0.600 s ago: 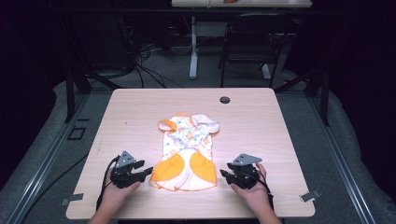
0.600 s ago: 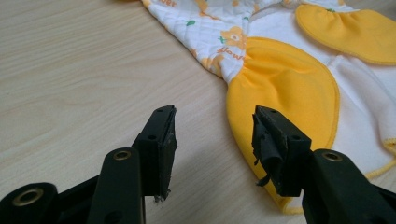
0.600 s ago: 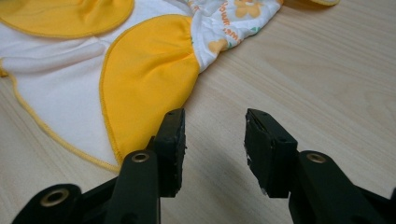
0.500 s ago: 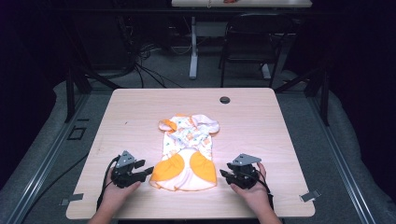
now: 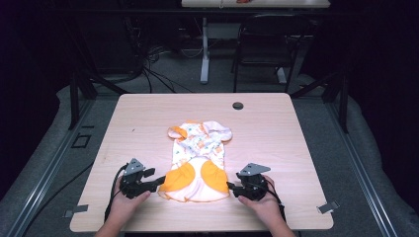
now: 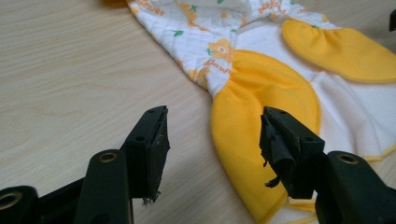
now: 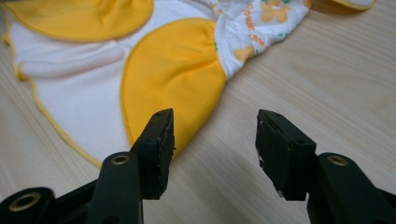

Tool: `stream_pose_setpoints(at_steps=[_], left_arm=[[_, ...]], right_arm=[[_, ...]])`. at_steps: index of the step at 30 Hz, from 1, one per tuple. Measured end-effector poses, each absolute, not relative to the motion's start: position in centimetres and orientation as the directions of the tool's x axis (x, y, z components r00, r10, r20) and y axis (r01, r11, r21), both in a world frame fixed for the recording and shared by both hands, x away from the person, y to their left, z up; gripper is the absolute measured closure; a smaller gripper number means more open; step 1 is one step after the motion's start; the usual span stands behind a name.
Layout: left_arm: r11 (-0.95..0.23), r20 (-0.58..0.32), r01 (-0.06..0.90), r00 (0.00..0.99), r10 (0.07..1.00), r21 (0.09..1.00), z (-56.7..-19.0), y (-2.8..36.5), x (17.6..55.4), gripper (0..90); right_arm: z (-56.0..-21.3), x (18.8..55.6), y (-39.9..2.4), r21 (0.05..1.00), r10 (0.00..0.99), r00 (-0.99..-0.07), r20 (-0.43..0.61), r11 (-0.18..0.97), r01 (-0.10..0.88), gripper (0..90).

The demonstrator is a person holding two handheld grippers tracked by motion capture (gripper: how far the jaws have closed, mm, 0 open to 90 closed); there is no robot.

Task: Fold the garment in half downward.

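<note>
Left gripper [image 6: 212, 140], jaws parted, low over the wooden counter [image 6: 70, 70]; right-hand jaw seemingly above an orange panel of the printed baby garment [image 6: 261, 88] lying flat.

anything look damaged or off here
The left gripper has a torn pad: ragged rubber hangs off its right jaw's inner face. The garment lies flat and centred on the table, looking intact. Both grippers are open.
</note>
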State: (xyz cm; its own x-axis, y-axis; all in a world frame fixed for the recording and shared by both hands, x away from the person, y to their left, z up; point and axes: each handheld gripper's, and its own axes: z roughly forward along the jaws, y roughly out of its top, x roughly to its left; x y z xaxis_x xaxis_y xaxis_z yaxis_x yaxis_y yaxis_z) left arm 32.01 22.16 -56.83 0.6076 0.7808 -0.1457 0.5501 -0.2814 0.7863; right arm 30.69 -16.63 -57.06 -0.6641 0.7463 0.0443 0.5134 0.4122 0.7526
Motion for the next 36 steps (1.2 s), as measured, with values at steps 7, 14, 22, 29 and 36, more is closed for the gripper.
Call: stream_pose_setpoints(at_steps=[7, 14, 22, 29, 36], left_arm=[[-0.318, -0.114, 0.563, 0.601, 0.791, 0.763, -56.1, 21.0, 34.1, 53.8], [-0.349, -0.090, 0.554, 0.617, 0.782, 0.756, -56.3, 18.6, 37.3, 53.5], [-0.357, -0.107, 0.563, 0.630, 0.769, 0.745, -56.2, 16.2, 39.9, 62.8], [-0.400, -0.078, 0.571, 0.636, 0.767, 0.717, -56.8, 15.5, 40.9, 83.0], [-0.409, -0.088, 0.589, 0.637, 0.766, 0.697, -57.7, 15.7, 41.5, 88.9]], right_arm=[[-55.9, 32.1, -15.4, 0.731, 0.748, -0.663, 0.026, 0.438, 0.523, 53.7], [-56.0, 35.3, -14.2, 0.732, 0.743, -0.667, 0.052, 0.426, 0.531, 77.5], [-55.5, 38.3, -12.1, 0.720, 0.738, -0.674, 0.004, 0.466, 0.515, 82.2], [-56.1, 39.9, -11.4, 0.706, 0.756, -0.654, 0.024, 0.450, 0.546, 89.9], [-57.1, 40.4, -11.2, 0.671, 0.752, -0.658, 0.028, 0.475, 0.570, 90.0]])
